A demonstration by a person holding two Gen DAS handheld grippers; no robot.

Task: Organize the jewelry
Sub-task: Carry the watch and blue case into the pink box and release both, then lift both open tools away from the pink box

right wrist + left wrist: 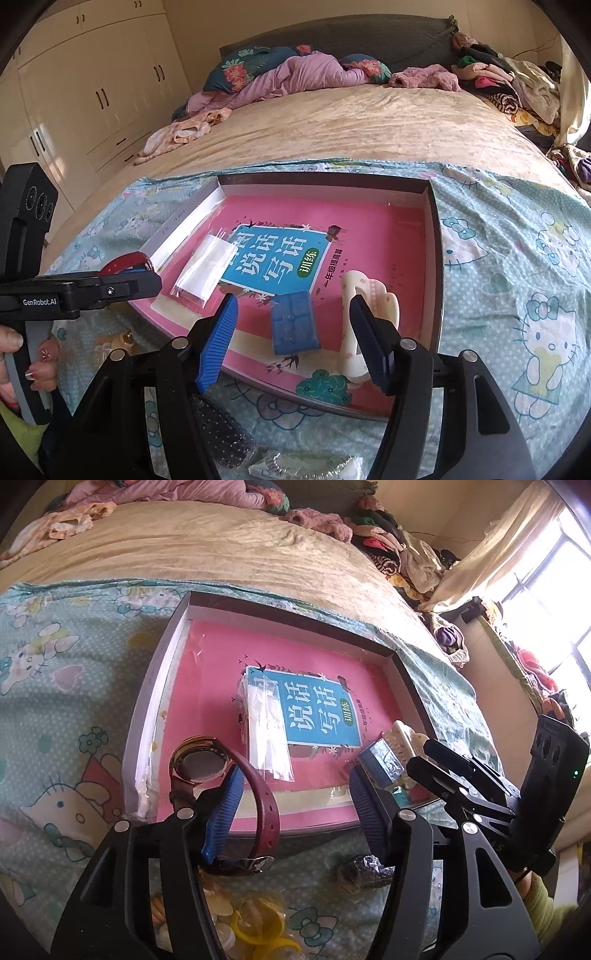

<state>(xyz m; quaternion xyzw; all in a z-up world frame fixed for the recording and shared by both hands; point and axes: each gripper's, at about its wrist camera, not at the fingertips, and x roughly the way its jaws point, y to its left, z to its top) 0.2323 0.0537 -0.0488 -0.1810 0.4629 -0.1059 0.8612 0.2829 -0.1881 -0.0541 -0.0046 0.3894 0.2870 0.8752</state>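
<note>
A wristwatch with a dark red strap hangs looped over the left finger of my left gripper, whose jaws stand open with no pad pressing on it. It hovers at the near left corner of a shallow grey box that holds a pink book. My right gripper is open over the box's near right part. Between its fingers, on the book, lies a blue packet, and a cream hair clip sits by the right finger. A clear bag rests on the book.
The box lies on a cartoon-cat sheet on a bed. On the sheet in front of it are bagged yellow rings, a dark wrapped piece and a silvery bagged piece. Clothes are piled at the far side.
</note>
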